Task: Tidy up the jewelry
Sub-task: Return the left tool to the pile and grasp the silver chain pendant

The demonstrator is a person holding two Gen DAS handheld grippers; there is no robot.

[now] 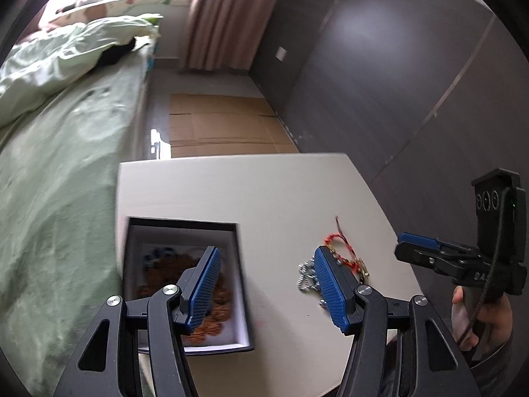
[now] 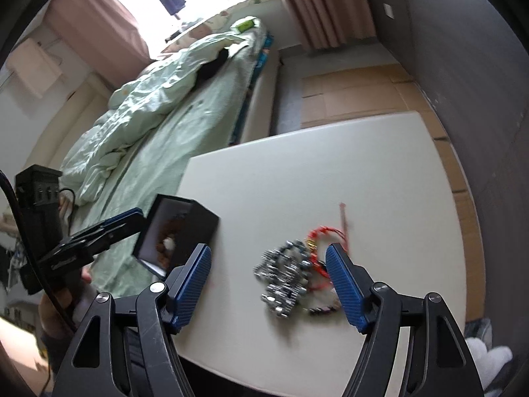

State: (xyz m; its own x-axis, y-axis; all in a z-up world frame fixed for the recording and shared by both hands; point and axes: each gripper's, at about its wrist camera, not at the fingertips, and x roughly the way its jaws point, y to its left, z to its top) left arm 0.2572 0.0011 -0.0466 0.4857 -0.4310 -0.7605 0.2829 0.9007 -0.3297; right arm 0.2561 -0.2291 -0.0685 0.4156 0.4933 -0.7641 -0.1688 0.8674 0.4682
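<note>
A black jewelry box [image 1: 243,297] with a white lining stands open at the table's left edge and holds a brown beaded bracelet [image 1: 218,314]. The box also shows in the right wrist view [image 2: 198,228]. A pile of silver chain jewelry [image 2: 281,274] and a red cord bracelet [image 2: 322,235] lie to its right on the white table [image 2: 330,172]; in the left wrist view the silver pile [image 1: 305,276] and red cord [image 1: 340,248] are partly hidden by a finger. My left gripper [image 1: 266,266] is open above the table between box and pile. My right gripper [image 2: 269,263] is open over the pile, empty.
A bed with a green quilt [image 2: 158,115] runs along the table's left side. Flattened cardboard [image 1: 224,125] lies on the floor beyond the table. A dark wall [image 1: 396,82] stands at the right. Curtains [image 2: 324,3] hang at the back.
</note>
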